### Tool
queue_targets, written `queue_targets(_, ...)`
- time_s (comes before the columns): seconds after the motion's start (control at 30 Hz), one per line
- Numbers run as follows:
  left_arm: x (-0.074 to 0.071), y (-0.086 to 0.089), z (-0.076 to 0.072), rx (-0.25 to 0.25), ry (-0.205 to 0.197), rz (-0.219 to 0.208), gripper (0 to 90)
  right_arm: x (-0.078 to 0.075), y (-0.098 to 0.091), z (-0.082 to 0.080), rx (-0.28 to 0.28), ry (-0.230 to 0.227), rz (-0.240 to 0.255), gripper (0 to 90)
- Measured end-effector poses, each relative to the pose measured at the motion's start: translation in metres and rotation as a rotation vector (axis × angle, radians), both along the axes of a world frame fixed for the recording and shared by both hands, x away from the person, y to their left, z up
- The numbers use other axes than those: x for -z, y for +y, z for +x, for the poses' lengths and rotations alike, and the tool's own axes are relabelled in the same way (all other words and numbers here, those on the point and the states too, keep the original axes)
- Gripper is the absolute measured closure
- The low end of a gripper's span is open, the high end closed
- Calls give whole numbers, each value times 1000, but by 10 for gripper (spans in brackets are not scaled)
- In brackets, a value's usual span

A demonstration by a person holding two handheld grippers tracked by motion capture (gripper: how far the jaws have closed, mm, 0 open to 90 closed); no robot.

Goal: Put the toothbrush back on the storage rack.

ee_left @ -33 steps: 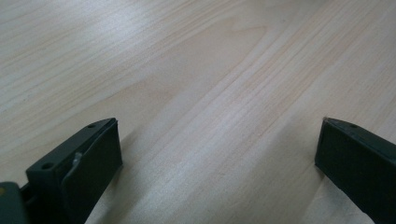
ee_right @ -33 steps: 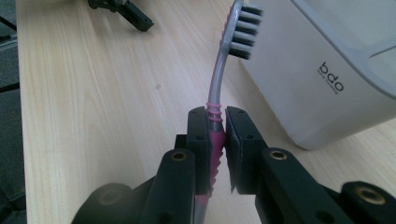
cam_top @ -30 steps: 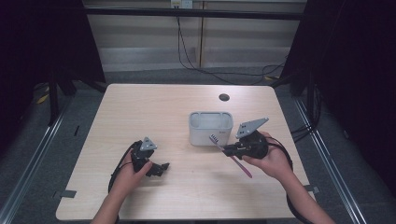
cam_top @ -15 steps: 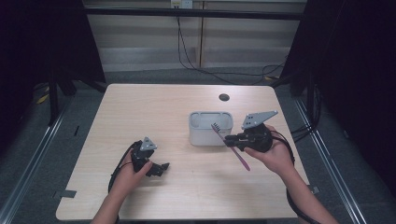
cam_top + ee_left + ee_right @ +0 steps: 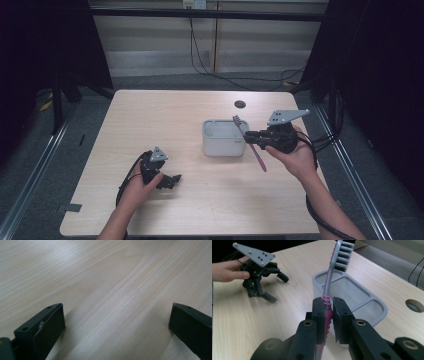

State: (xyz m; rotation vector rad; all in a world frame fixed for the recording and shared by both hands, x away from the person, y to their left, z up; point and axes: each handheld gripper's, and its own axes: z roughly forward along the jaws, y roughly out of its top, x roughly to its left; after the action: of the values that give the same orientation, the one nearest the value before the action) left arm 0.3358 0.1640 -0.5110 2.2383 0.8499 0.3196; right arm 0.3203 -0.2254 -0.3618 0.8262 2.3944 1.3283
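- We see the right gripper squeezing a toothbrush tight between its two black jaws.
- The toothbrush has a pink handle and a grey neck, and its bristle head is up over the grey holder.
- The holder stands on the wooden table, and we can see a few open slots in its top.
- Our left gripper rests on the table, well apart from the holder.
- Its jaws are wide apart with bare wood between them.
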Motion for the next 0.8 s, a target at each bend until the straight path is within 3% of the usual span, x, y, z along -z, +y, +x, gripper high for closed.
queue_targets(0.8, 0, 0, 0, 1, 0, 2, 1, -19, -6, 20, 119, -80, 76, 809)
